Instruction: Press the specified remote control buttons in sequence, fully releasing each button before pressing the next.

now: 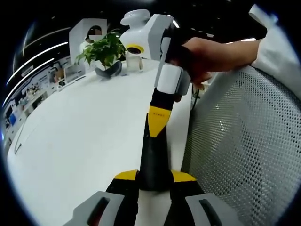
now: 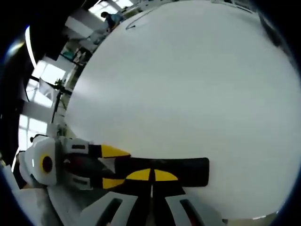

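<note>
Pressing seems to be under way: the black remote control (image 1: 151,155) is held just above the white table (image 1: 84,132), and both tools meet on it. The left gripper (image 1: 154,176) has its yellow-tipped jaws clamped on the near end of the remote, one on each side. The right gripper (image 1: 157,120) comes down from above with its jaws together, and their yellow point rests on the upper face of the remote, a little further along.

In the right gripper view the same contact shows. The right gripper (image 2: 152,175) has its tips side by side on the remote control (image 2: 188,170), and the left gripper (image 2: 113,167) grips the remote's end from the left.

No buttons can be made out on the dark body, so I cannot tell which press of the sequence this is, or how many are left. I judge that one press is in hand, and its release is not yet done.

A hand (image 1: 207,54) in a white sleeve (image 1: 277,52) holds the right tool. Beside the table stands a grey mesh chair (image 1: 244,141), and a potted plant (image 1: 104,49) sits at the far edge. The room behind looks like an office – shelves on one side and bright windows (image 2: 37,75) on the other.
</note>
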A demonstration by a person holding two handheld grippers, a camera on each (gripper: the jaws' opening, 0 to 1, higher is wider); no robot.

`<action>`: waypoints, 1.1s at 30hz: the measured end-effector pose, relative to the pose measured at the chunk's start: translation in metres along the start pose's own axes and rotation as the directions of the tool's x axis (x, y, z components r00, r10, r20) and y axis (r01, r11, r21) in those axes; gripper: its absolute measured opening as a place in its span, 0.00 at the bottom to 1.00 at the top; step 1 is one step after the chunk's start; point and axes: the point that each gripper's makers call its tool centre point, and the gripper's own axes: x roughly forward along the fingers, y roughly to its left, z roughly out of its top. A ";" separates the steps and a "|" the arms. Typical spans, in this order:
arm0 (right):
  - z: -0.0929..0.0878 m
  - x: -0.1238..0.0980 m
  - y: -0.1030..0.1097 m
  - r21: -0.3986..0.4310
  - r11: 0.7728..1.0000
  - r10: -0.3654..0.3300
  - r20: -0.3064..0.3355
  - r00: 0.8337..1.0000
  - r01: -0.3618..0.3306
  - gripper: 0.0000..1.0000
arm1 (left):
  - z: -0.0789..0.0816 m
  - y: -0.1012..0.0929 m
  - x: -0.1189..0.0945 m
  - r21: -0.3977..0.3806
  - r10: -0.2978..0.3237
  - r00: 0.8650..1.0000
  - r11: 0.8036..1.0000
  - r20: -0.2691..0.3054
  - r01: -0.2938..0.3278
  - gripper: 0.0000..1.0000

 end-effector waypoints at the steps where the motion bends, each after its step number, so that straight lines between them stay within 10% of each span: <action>1: 0.000 0.000 0.000 0.001 1.000 0.000 0.002 1.000 0.000 0.00 | 0.000 0.000 0.000 0.000 0.001 1.000 1.000 0.000 -0.001 0.24; 33: -0.007 -0.002 0.001 -0.022 1.000 -0.018 -0.034 0.999 0.017 0.00 | -0.001 0.003 -0.002 -0.016 0.010 1.000 1.000 -0.006 -0.010 0.24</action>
